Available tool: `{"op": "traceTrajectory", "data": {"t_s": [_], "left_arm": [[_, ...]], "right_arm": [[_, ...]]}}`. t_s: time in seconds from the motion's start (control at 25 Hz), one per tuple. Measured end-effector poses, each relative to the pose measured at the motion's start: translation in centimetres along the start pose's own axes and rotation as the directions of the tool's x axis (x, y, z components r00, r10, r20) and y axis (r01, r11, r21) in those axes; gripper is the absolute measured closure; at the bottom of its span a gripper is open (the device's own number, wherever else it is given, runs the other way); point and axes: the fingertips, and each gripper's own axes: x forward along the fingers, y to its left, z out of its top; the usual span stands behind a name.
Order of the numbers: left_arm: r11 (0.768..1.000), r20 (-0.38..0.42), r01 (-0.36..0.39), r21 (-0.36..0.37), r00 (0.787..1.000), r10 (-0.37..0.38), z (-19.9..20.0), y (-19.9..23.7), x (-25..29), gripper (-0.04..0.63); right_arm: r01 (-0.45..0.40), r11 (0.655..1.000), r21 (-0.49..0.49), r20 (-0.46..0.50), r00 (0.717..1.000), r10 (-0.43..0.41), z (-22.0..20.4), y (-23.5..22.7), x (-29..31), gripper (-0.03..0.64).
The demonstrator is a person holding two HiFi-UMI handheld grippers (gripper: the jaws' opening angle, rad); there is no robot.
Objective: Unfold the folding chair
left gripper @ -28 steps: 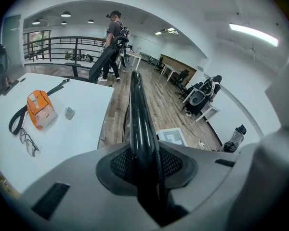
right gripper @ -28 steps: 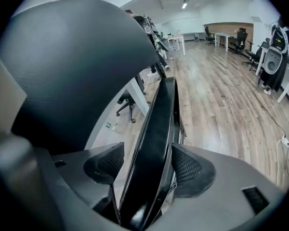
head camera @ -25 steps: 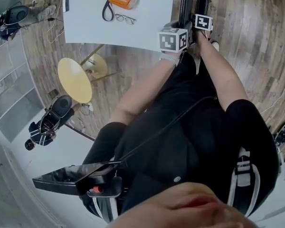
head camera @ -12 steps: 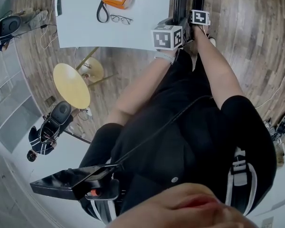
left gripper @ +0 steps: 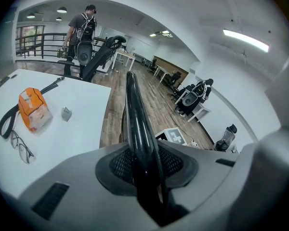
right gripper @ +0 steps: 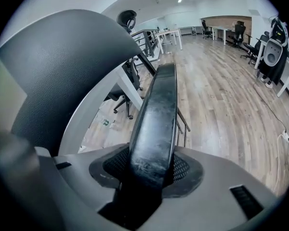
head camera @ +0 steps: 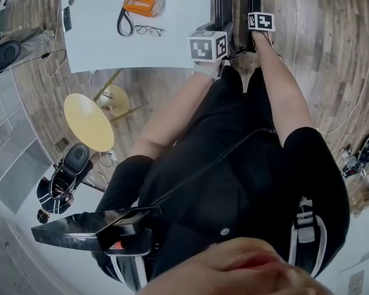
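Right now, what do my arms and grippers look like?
Short black sleeves, a white wristband on the left. The left gripper and right gripper are grey with black mesh pads and black-and-white marker cubes; the right's jaws have just been closing round a black bar.

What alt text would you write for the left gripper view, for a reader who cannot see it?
The left gripper is clamped on a glossy black chair tube. At left, a white table holds an orange pouch and thin-framed glasses.
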Motion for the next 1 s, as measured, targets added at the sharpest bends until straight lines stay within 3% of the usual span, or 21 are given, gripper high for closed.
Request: {"op": "traceTrajectory", "data": {"t_s": [0.2,0.44,0.6,1.0], "left_arm": [[1.000,0.002,-0.022,-0.012,1.000,0.022,0.0,0.1,0.5,0.502],[0.999,-0.011,-0.037,-0.002,0.999,0.037,-0.9,-2.6,2.0,0.505],[0.999,-0.041,-0.048,-0.017,0.998,0.047,-0.6,-1.8,2.8,0.505],[0.999,-0.005,-0.035,-0.042,0.999,0.034,-2.0,-3.2,5.0,0.505]], "right_arm": [[-0.044,0.998,0.035,-0.003,0.999,0.044,-0.6,-2.5,-0.4,0.420],[-0.154,0.985,0.071,0.018,0.988,0.153,-1.8,-8.1,-2.6,0.420],[-0.215,0.972,0.093,0.014,0.977,0.214,-1.5,-10.5,-2.5,0.420],[-0.414,0.894,0.170,0.031,0.909,0.415,-4.7,-19.7,-2.8,0.420]]}}
